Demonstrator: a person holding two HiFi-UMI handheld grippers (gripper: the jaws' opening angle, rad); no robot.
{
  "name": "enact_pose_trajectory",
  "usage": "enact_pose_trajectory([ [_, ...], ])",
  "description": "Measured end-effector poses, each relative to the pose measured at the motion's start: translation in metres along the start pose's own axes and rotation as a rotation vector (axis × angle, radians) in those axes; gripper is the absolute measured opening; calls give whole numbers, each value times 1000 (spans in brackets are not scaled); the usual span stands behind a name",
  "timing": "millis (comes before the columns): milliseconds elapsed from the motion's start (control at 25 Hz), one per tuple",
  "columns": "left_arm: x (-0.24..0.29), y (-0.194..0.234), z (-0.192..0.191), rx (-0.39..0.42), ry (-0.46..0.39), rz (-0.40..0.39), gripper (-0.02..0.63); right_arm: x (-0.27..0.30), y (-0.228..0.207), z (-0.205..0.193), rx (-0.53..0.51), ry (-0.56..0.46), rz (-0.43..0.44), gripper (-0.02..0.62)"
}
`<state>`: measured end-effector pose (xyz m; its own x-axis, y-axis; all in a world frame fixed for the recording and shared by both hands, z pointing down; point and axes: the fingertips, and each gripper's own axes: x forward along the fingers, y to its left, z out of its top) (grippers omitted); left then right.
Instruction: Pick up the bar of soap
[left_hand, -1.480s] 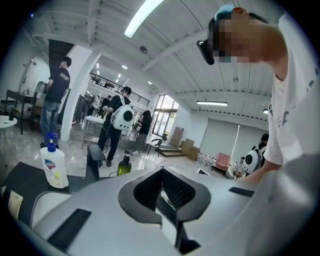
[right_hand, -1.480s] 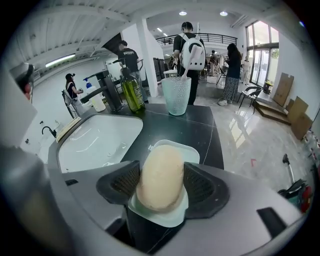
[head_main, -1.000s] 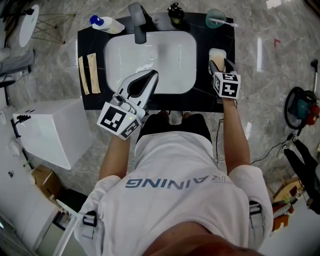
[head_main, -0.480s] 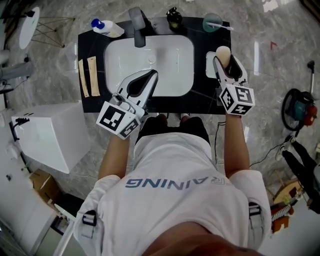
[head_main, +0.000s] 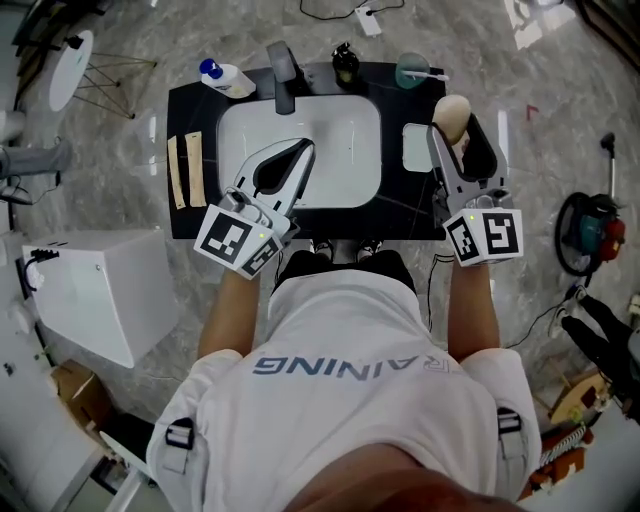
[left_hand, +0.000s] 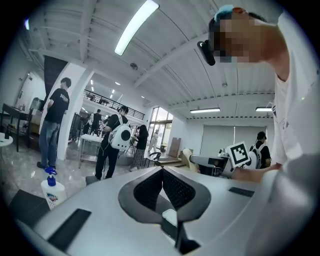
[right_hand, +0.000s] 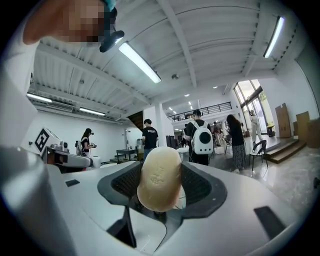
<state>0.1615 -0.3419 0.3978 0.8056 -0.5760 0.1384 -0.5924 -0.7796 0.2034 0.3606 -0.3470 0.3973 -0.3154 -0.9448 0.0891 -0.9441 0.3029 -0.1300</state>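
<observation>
My right tongs clamp the soap across its middle, probably slippery and light, while my left tongs are closed, empty.

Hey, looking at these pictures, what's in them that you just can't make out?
- Embossed mark on the bar of soap, right gripper view: too blurred to read.
- Label on the bottle, left gripper view: print too small to read.
- Small dark item behind the sink, head view: too small to name.
- Lower end of the soap, right gripper view: hidden down between the jaws.
</observation>
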Motion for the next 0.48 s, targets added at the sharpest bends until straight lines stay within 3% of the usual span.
enact_pose_trajectory([
  [480, -10, -2, 60, 61, -100, 39, 9, -33, 38, 78, -102, -135, 45, 262],
])
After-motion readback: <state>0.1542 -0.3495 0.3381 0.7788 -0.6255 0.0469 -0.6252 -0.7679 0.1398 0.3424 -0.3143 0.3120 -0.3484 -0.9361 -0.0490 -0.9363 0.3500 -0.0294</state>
